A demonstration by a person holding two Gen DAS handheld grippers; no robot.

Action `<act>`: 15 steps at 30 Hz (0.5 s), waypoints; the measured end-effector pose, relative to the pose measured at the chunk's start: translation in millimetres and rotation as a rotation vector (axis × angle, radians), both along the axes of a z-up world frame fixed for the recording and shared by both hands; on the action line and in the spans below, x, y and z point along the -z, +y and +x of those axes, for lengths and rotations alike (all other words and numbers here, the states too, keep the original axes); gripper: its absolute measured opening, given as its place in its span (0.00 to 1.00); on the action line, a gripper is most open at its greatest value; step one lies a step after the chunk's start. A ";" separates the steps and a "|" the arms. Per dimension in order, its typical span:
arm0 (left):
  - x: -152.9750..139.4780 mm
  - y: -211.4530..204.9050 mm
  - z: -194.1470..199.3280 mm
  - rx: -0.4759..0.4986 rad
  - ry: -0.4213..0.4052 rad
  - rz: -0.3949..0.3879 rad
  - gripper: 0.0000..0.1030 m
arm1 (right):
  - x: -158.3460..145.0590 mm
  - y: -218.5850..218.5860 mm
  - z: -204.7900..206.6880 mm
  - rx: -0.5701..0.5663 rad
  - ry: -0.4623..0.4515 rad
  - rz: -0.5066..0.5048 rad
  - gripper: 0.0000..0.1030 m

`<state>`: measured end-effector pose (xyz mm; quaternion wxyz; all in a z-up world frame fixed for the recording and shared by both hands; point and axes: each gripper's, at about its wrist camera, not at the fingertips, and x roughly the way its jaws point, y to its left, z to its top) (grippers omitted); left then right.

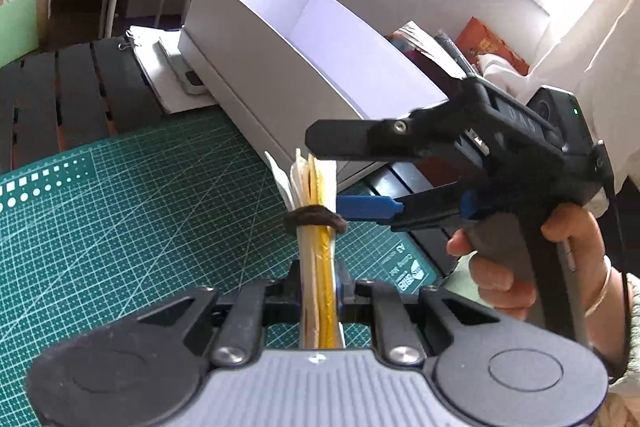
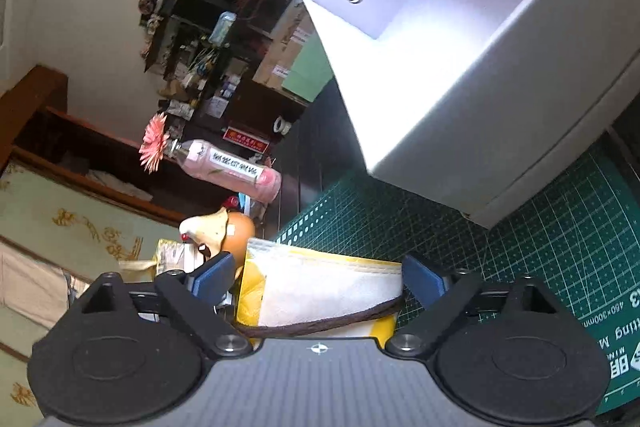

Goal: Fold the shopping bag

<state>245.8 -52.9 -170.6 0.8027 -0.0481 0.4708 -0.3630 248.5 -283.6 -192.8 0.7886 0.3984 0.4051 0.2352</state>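
Left gripper (image 1: 318, 291) pinches the folded shopping bag (image 1: 316, 211) upright; right gripper (image 1: 344, 173) gapes beside it.

We see the folded shopping bag (image 1: 316, 227) held edge-up in the left tool (image 1: 318, 291) over the cutting mat (image 1: 140, 195) on the counter (image 1: 60, 95). The open box (image 1: 288, 51) sits behind it at twelve o'clock, partly on the mat. The right tool (image 1: 352, 175) comes in from three o'clock, one finger either side of the bag's top, with a cord (image 1: 316, 219) looped round the bag's middle.
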 end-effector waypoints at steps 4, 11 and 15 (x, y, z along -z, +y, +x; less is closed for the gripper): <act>-0.6 3.6 1.8 -0.003 0.017 -0.028 0.13 | -1.3 5.4 1.3 -0.027 0.001 -0.036 0.96; -3.1 -2.2 -4.0 0.031 -0.019 -0.027 0.13 | -1.3 -5.4 0.4 0.019 -0.011 0.004 0.96; -3.4 -2.6 -5.8 0.026 -0.030 -0.018 0.13 | 2.5 -9.3 2.0 0.025 0.018 0.034 0.94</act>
